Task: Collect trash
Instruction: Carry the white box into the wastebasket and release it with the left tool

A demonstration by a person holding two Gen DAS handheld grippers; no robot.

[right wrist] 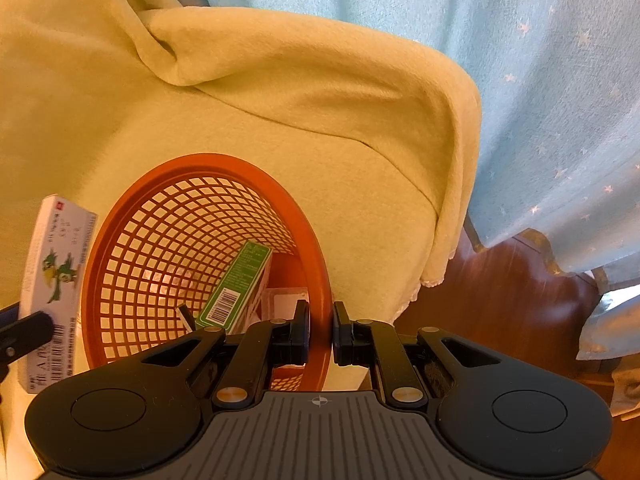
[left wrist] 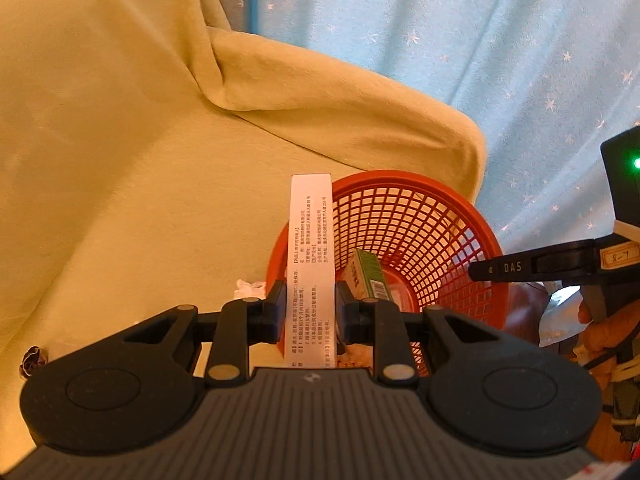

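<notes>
Left wrist, white box (left wrist: 311,264) upright, long axis vertical

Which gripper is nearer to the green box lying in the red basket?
Hard to call; probably the right. The right gripper is clamped on the red basket's rim, the green box just inside. The left gripper holds a white box at the rim.

Yellow blanket (left wrist: 140,160) covers the seat, filling the frame's left. White crumpled scrap (left wrist: 250,289) lies lower centre; dark wrapper (left wrist: 34,360) at lower left.
</notes>
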